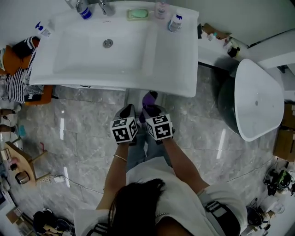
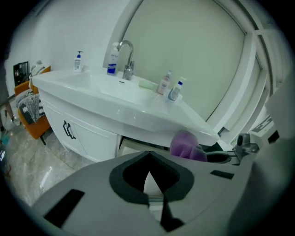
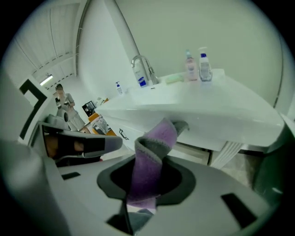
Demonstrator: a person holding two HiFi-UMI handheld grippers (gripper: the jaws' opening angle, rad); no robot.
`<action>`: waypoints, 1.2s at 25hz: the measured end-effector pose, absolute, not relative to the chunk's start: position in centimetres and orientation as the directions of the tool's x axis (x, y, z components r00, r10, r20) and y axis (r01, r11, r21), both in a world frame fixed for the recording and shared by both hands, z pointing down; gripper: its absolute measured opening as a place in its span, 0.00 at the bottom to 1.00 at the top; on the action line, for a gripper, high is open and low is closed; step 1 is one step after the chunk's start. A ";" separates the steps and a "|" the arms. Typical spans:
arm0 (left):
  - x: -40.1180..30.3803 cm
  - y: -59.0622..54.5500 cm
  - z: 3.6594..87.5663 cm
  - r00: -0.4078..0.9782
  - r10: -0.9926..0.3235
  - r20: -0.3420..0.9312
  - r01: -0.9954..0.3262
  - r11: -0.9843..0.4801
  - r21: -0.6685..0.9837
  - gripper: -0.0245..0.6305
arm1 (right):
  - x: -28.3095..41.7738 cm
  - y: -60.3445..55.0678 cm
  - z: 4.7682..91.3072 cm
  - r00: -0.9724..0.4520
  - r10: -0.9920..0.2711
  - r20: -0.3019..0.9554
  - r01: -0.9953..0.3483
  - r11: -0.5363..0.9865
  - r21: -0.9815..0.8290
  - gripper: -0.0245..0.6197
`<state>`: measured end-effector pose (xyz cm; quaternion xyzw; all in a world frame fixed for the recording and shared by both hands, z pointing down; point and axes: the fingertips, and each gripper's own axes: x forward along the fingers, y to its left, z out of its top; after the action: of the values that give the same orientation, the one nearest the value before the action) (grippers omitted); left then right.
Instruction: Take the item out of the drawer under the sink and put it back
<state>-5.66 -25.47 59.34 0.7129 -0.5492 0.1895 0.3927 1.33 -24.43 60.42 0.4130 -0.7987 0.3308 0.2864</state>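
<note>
A purple and grey cloth (image 3: 148, 170) sticks up from between the jaws of my right gripper (image 3: 144, 193), which is shut on it. In the head view the cloth (image 1: 149, 98) shows just under the front edge of the white sink (image 1: 170, 78). My left gripper (image 2: 148, 156) is shut with nothing in it, close to the left of the right one (image 1: 146, 110). The drawer (image 2: 134, 146) under the sink stands pulled out a little in front of both grippers, and also shows in the right gripper view (image 3: 196, 154). What lies inside it is hidden.
Bottles (image 1: 175, 21), a soap bar (image 1: 138, 14) and a tap (image 2: 126, 60) stand along the sink's back rim. Cabinet doors with black handles (image 2: 69, 131) are left of the drawer. A white oval fixture (image 1: 258, 99) stands at the right, an orange chair with striped cloth (image 1: 18, 85) at the left.
</note>
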 end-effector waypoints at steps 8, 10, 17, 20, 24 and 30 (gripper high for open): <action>-5.0 -25.1 54.4 0.344 -0.706 0.619 -0.926 -0.148 0.347 0.04 | 2.1 -24.7 54.6 -0.506 -0.565 0.652 -0.848 0.463 -0.257 0.22; -4.9 -25.2 52.8 0.348 -0.729 0.589 -0.925 -0.164 0.343 0.04 | 2.3 -24.8 52.8 -0.508 -0.595 0.623 -0.848 0.474 -0.239 0.22; -4.2 -25.6 46.7 0.356 -0.816 0.456 -0.923 -0.231 0.307 0.04 | 2.7 -25.7 46.6 -0.508 -0.698 0.505 -0.844 0.519 -0.134 0.22; -4.0 -25.6 44.4 0.350 -0.848 0.398 -0.922 -0.239 0.304 0.04 | 2.8 -25.8 44.1 -0.513 -0.729 0.453 -0.841 0.533 -0.095 0.22; -4.2 -25.3 42.1 0.350 -0.875 0.336 -0.916 -0.243 0.320 0.04 | 3.0 -25.2 41.4 -0.517 -0.759 0.395 -0.841 0.537 -0.069 0.22; -5.1 -24.1 40.6 0.321 -0.907 0.274 -0.921 -0.231 0.314 0.04 | 3.3 -24.6 39.1 -0.482 -0.813 0.327 -0.862 0.507 -0.012 0.22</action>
<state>-5.12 -24.14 40.61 0.7844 -0.5825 0.0165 0.2127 3.35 -24.58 39.09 0.4890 -0.8564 0.0875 0.1408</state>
